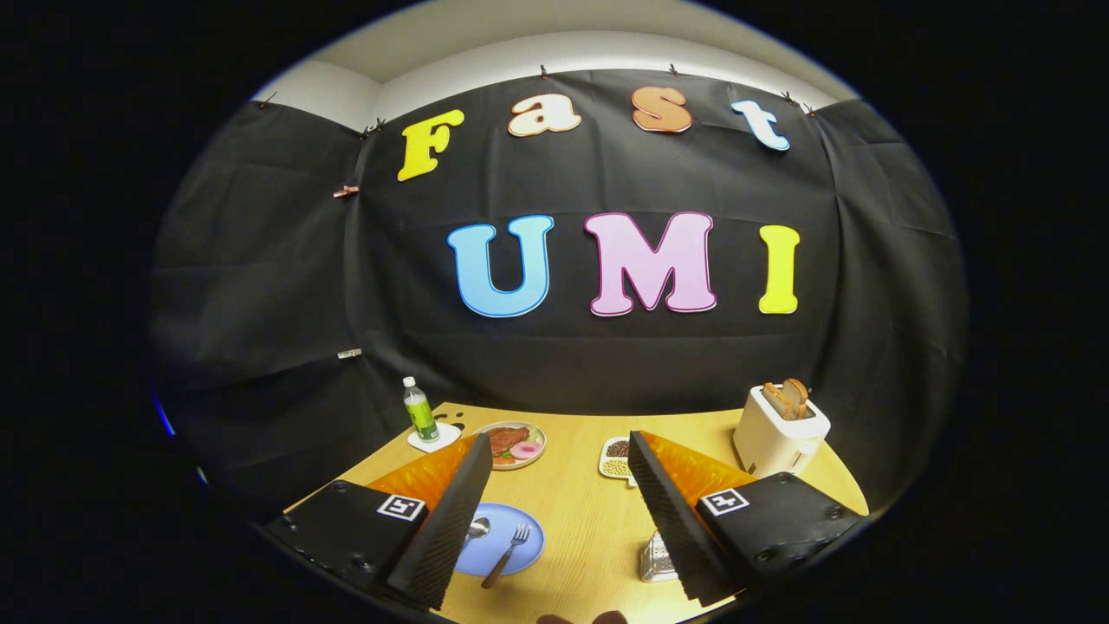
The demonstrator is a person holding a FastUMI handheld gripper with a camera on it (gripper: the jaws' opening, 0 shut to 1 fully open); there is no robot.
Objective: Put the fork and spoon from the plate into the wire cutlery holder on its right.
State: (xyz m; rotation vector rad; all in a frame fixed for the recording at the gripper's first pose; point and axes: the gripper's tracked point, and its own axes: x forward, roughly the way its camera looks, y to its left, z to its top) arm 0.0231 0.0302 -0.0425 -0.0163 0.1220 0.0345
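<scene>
A pale wooden table (589, 520) with a curved far edge stands against the booth's black cloth wall (606, 364), which hangs in folds from clips under a white ceiling (537, 52). The gripper (554, 511) hangs above the near part of the table, its two ribbed black fingers (450, 520) spread wide with bare wood between them, gripping nothing. The blue plate (524, 546) lies just beside the left finger, partly hidden by it; on it the fork (507, 555) lies slanted and the spoon (476, 527) peeps out at the finger's edge. The wire holder (657, 559) (half hidden by the right finger) stands on the table right of the plate, well apart from it. Farther back are a green bottle (419, 411) on a white coaster (433, 439), a dish of food (514, 444), a small white tray of beans (615, 459) and a white toaster (778, 431) with toast (788, 399) sticking up.
</scene>
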